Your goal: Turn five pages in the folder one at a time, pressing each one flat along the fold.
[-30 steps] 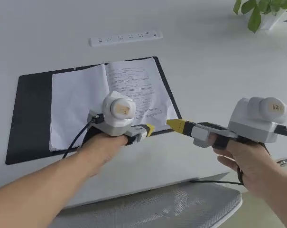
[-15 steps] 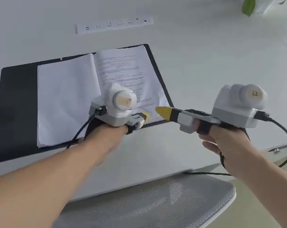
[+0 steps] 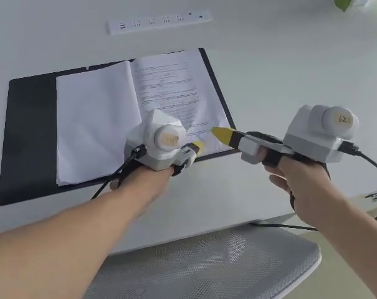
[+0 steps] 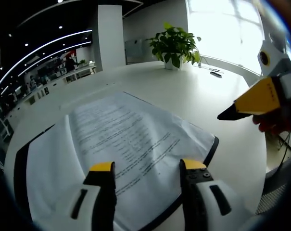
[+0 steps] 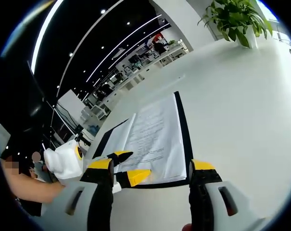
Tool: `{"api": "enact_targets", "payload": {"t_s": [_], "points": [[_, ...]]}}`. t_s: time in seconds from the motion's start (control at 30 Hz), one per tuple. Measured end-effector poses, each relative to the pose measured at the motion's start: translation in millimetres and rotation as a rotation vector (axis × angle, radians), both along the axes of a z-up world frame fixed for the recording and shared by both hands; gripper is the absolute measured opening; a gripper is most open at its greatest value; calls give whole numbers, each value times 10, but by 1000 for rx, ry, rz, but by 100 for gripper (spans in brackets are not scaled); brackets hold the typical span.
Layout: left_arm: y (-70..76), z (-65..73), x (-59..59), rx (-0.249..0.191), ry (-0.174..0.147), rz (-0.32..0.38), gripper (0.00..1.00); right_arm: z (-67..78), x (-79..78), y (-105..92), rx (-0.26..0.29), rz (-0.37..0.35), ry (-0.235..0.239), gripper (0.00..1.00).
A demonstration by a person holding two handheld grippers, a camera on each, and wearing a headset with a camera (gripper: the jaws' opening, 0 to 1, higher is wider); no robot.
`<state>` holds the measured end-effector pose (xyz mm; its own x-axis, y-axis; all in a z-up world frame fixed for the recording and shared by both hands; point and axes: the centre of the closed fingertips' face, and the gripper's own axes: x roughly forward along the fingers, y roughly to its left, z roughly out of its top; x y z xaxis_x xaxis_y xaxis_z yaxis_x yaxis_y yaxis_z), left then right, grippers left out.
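A black folder lies open on the white table, with a blank page on its left and a printed page on its right. My left gripper hovers open over the printed page's lower right corner, nothing between its jaws. In the left gripper view the left gripper frames the printed page. My right gripper points its yellow tip at that same corner from the right, just off the folder. The right gripper is open and empty, with the folder ahead of it.
A white power strip lies beyond the folder. A potted plant stands far off on the table. A grey mesh chair seat sits below the table's near edge. Cables trail from both grippers.
The head camera has shifted. Both grippers stay by the folder's lower right corner, and the right tip has come slightly closer to the left gripper. The pages lie as before.
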<state>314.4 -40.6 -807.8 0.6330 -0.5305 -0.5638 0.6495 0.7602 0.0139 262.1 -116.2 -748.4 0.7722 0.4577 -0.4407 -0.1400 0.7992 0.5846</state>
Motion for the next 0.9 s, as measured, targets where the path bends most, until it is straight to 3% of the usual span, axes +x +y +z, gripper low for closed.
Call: {"api": "enact_targets", "payload": {"t_s": [0.1,0.2,0.3,0.37,0.7,0.9], "points": [[-5,8,-9,-10,-5,-7,50,-4,19,-1,-6,2,-1,62],[4,20,-2,-13,-22,2,37,-17,33,-1,-6,6,3,61],[4,28,-10,-13,-33,-6,34,-17,41,-7,-14,8,-1,61],[32,27,3,-4,-37,9,19,-12,54,-9,-14,7,-11,60],[10,29,-2,-15,-43,1,17,-102,118,56,-33,35,-4,51],[-11,27,-22,-18,-44,6,14,-198,193,107,-25,48,26,45]]}}
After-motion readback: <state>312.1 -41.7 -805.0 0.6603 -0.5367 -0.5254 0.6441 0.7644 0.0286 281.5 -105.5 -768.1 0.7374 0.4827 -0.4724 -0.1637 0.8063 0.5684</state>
